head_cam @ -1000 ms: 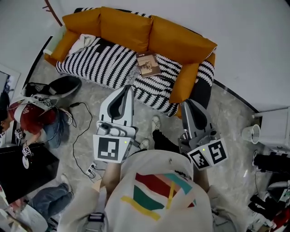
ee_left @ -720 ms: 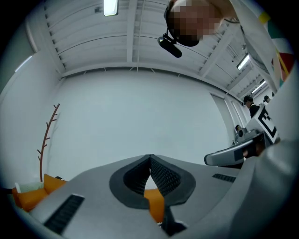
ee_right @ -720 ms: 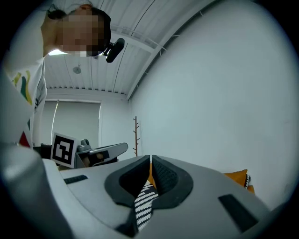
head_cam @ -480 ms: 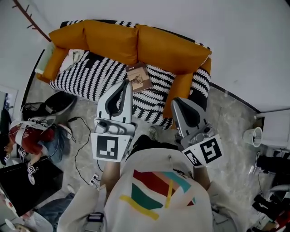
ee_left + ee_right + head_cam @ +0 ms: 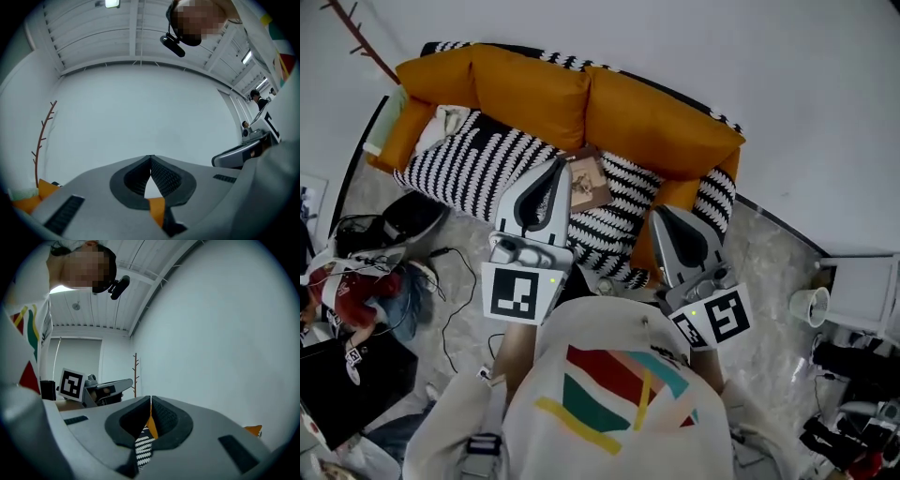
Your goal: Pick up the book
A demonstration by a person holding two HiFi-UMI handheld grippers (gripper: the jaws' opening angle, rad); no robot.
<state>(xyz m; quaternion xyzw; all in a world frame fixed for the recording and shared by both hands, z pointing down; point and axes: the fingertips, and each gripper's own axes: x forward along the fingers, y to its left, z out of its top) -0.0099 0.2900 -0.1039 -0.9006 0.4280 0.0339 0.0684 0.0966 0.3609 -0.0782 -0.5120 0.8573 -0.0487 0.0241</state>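
Note:
A brown book (image 5: 590,180) lies flat on the black-and-white striped seat of the orange sofa (image 5: 534,89) in the head view. My left gripper (image 5: 556,167) reaches over the seat's front, its tips just left of the book and shut with nothing between them. My right gripper (image 5: 661,216) is also shut and empty, hovering near the sofa's right arm, to the right of the book. In the left gripper view the left gripper (image 5: 150,158) points at the bare white wall. In the right gripper view the right gripper (image 5: 150,399) shows a strip of striped cloth and orange cushion below its closed tips.
A white cloth (image 5: 447,120) lies at the sofa's left end. A person in a red cap (image 5: 358,286) sits on the floor at the left beside a dark bag (image 5: 411,217) and cables (image 5: 450,309). A white cup (image 5: 807,306) and dark gear (image 5: 848,361) stand at the right.
Both grippers have moved toward the sofa; the left tips now sit beside the book and the right one nears the sofa's arm. Both stayed shut.

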